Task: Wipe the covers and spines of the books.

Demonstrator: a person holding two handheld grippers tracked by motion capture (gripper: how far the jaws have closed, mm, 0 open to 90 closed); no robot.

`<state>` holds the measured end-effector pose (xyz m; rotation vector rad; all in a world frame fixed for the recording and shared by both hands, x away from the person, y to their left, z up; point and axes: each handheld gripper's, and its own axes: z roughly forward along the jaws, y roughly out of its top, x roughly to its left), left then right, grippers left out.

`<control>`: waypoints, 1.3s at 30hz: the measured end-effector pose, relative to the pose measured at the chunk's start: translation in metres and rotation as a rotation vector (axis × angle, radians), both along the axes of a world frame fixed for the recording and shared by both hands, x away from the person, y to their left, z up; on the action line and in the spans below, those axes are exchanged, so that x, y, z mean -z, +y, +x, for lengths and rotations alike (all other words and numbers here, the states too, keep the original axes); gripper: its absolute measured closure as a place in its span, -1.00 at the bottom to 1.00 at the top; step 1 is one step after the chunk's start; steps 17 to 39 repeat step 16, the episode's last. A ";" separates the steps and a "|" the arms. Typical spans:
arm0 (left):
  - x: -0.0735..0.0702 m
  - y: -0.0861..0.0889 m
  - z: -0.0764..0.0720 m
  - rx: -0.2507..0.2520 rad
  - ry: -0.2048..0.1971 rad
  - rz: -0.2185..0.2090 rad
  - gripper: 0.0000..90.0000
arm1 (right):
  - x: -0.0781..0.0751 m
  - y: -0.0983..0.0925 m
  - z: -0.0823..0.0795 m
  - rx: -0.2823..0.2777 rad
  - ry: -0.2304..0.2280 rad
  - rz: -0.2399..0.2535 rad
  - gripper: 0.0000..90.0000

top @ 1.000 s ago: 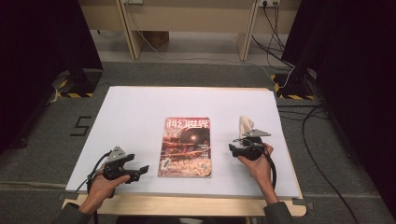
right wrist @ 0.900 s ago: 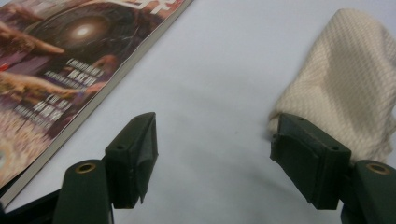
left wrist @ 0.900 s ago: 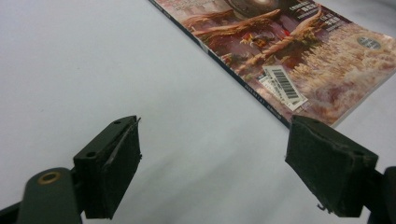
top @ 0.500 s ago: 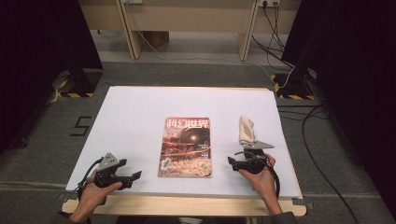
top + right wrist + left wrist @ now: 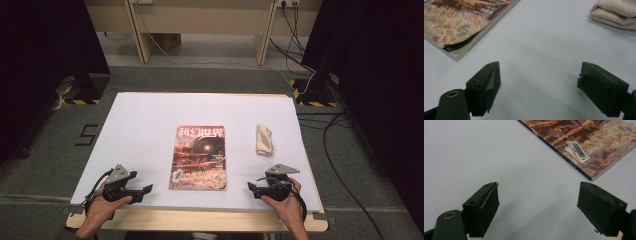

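A magazine with a reddish cover lies flat in the middle of the white table. To its right lies a folded cream cloth. My left gripper rests near the front edge, left of the magazine, open and pointing at its near corner. My right gripper sits near the front edge, below the cloth. Its jaws have just been opening and stand wide with nothing between them. In the right gripper view the magazine is at the upper left and the cloth at the upper right, both beyond the open jaws.
The white sheet covers a wooden tabletop whose edge runs along the front. Beyond the table are a wooden desk frame, cables on the grey floor and dark curtains on both sides.
My right hand has drawn back from the cloth toward the table's front edge, and its jaws have spread wider. The cloth stays lying where it was. The left hand has barely shifted.
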<state>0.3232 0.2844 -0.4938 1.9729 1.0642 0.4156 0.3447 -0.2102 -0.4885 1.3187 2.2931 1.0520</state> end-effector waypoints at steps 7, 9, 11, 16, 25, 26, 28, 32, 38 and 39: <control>0.001 -0.001 0.000 0.005 0.004 0.004 -0.63 | 0.002 -0.002 -0.008 -0.016 0.000 -0.008 -0.60; 0.001 -0.001 0.000 0.006 0.004 0.004 -0.63 | 0.003 -0.004 -0.009 -0.018 -0.005 -0.011 -0.60; 0.001 -0.001 0.001 0.005 0.005 0.004 -0.63 | 0.003 -0.004 -0.010 -0.014 -0.001 -0.006 -0.60; 0.001 -0.001 0.001 0.005 0.008 0.007 -0.64 | 0.003 -0.003 -0.010 -0.014 0.000 -0.012 -0.61; 0.001 -0.001 0.001 0.005 0.008 0.007 -0.64 | 0.003 -0.003 -0.010 -0.014 0.000 -0.012 -0.61; 0.001 -0.001 0.001 0.005 0.008 0.007 -0.64 | 0.003 -0.003 -0.010 -0.014 0.000 -0.012 -0.61; 0.001 -0.001 0.001 0.005 0.008 0.007 -0.64 | 0.003 -0.003 -0.010 -0.014 0.000 -0.012 -0.61; 0.001 -0.001 0.001 0.005 0.008 0.007 -0.64 | 0.003 -0.003 -0.010 -0.014 0.000 -0.012 -0.61; 0.001 -0.001 0.001 0.005 0.008 0.007 -0.64 | 0.003 -0.003 -0.010 -0.014 0.000 -0.012 -0.61; 0.001 -0.001 0.001 0.005 0.008 0.007 -0.64 | 0.003 -0.003 -0.010 -0.014 0.000 -0.012 -0.61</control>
